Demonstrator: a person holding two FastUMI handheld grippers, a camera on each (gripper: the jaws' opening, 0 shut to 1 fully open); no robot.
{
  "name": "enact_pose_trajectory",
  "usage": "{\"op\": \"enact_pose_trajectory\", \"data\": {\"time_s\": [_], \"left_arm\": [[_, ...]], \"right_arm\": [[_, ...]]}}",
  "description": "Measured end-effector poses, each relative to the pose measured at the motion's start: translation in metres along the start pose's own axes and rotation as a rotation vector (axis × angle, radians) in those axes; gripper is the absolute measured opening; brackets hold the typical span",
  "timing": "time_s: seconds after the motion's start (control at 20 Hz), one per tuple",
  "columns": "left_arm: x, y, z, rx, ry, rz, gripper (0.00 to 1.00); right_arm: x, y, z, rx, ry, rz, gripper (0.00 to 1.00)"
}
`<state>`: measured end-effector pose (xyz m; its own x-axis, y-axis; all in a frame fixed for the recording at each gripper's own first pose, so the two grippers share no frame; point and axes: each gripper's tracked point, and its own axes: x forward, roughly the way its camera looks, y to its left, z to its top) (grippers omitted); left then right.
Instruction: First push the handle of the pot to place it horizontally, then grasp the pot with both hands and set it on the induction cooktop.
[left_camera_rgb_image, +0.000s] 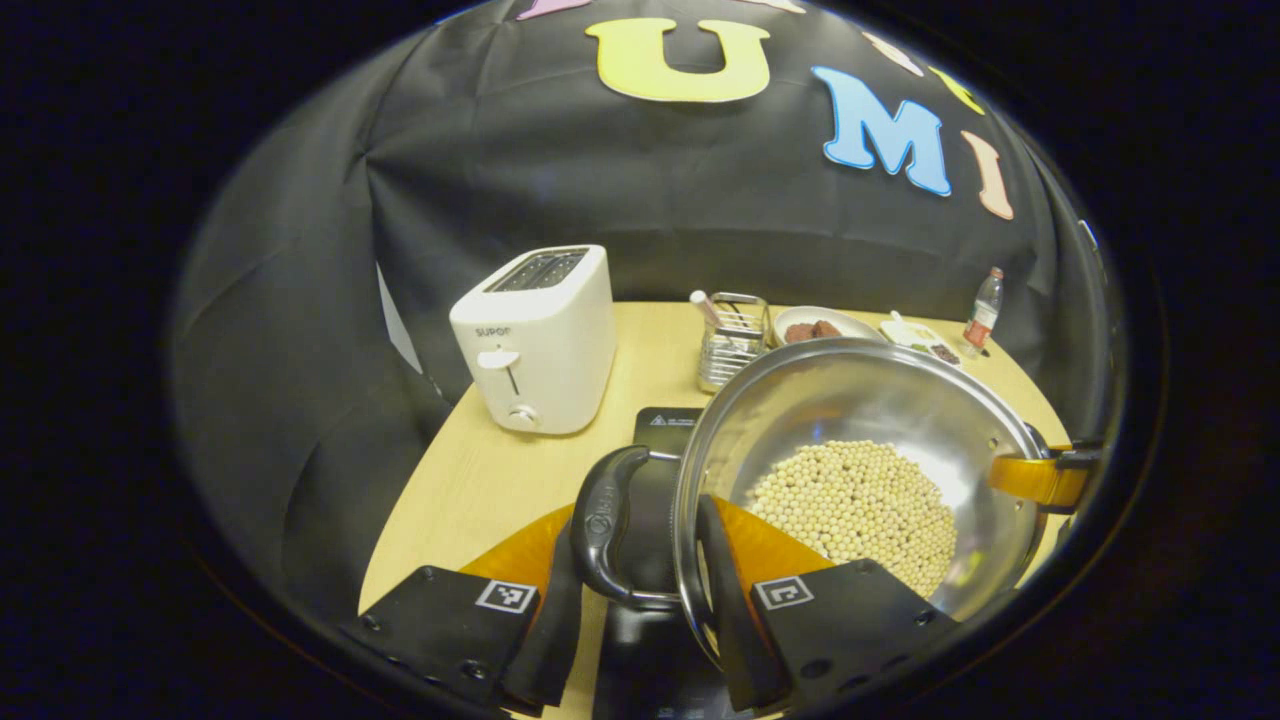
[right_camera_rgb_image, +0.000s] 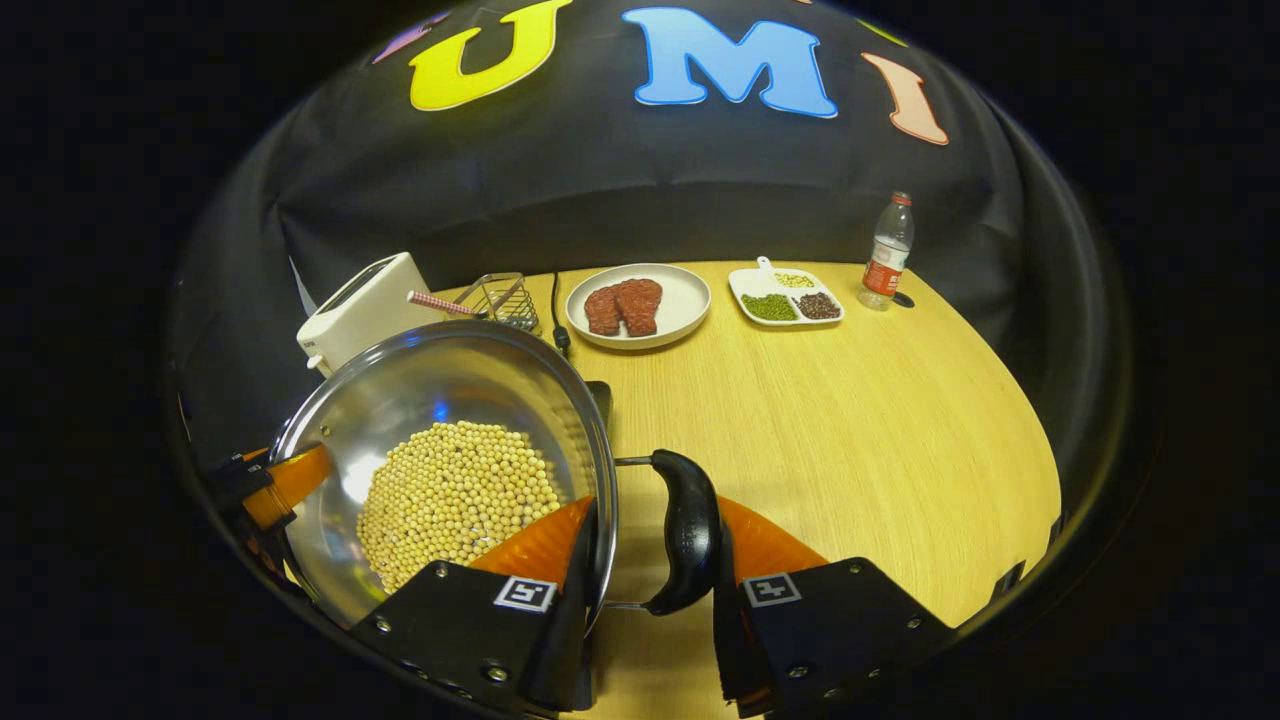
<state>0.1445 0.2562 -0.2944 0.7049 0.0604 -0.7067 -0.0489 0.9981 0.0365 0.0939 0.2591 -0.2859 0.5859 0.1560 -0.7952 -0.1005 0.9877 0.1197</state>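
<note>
Fingers (left_camera_rgb_image: 560, 610) of both grippers clamped the black loop handles (left_camera_rgb_image: 610, 525) of the bean-filled round steel pot (left_camera_rgb_image: 860, 470), apparently above the black induction cooktop (left_camera_rgb_image: 665, 430), to carry it level.

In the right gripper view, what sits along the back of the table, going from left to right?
Toaster → wire rack → plate of meat → divided dish of beans → bottle.
</note>
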Motion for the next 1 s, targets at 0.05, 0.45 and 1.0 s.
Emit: {"op": "enact_pose_trajectory", "data": {"time_s": [0.05, 0.45, 1.0], "left_arm": [[0.001, 0.003, -0.001, -0.003, 0.005, 0.001, 0.65], [0.027, 0.027, -0.011, -0.022, 0.036, 0.012, 0.62], [0.001, 0.031, 0.023, 0.019, -0.144, 0.119, 0.98]], "right_arm": [[0.003, 0.005, -0.001, 0.0, 0.006, -0.001, 0.53], [0.024, 0.024, -0.002, -0.004, 0.025, -0.01, 0.54], [0.004, 0.01, 0.015, -0.064, -0.104, -0.009, 0.97]]}}
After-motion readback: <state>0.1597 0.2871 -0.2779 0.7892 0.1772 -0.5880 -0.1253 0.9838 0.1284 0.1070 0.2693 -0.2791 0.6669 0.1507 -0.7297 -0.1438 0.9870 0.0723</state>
